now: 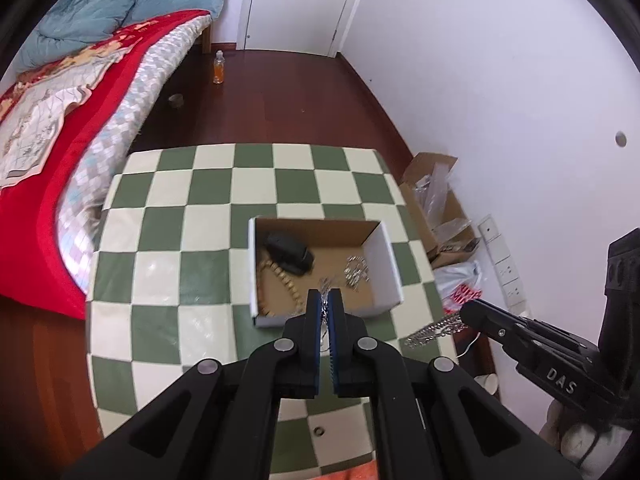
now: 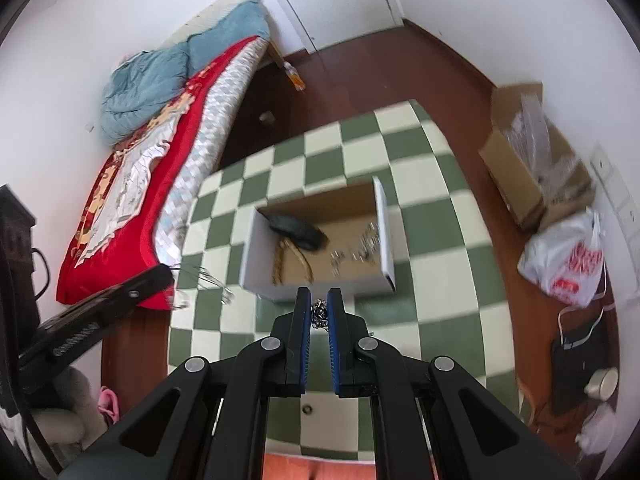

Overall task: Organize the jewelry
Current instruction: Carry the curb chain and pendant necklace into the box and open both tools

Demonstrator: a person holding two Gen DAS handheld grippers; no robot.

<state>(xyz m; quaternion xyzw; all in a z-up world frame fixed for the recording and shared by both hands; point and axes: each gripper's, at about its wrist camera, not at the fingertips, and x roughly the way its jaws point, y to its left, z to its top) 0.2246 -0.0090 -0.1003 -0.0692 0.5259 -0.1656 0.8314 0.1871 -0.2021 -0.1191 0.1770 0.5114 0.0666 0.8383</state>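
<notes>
An open white box (image 1: 392, 264) with a brown inside stands on the green-and-cream checked table (image 1: 208, 184). In it lie a black pouch-like thing (image 1: 288, 254), a wooden bead string (image 1: 286, 280) and small silver pieces (image 1: 356, 270). My left gripper (image 1: 326, 296) hangs above the box's near edge, shut on a thin silver necklace (image 1: 325, 308). In the right wrist view that necklace (image 2: 208, 280) dangles in loops from the left gripper (image 2: 168, 276). My right gripper (image 2: 319, 300) is shut on a chunky silver chain (image 2: 319, 314), just short of the box (image 2: 256, 272). The chain (image 1: 434, 330) hangs from the right gripper (image 1: 466, 314) over the table's right edge.
A bed with a red blanket (image 1: 60, 216) runs along the table's left side. On the floor to the right are a cardboard box (image 2: 520, 168) and a plastic bag (image 2: 568, 264). A bottle (image 1: 218, 67) stands by the door. A small ring (image 1: 319, 430) lies near the table's front.
</notes>
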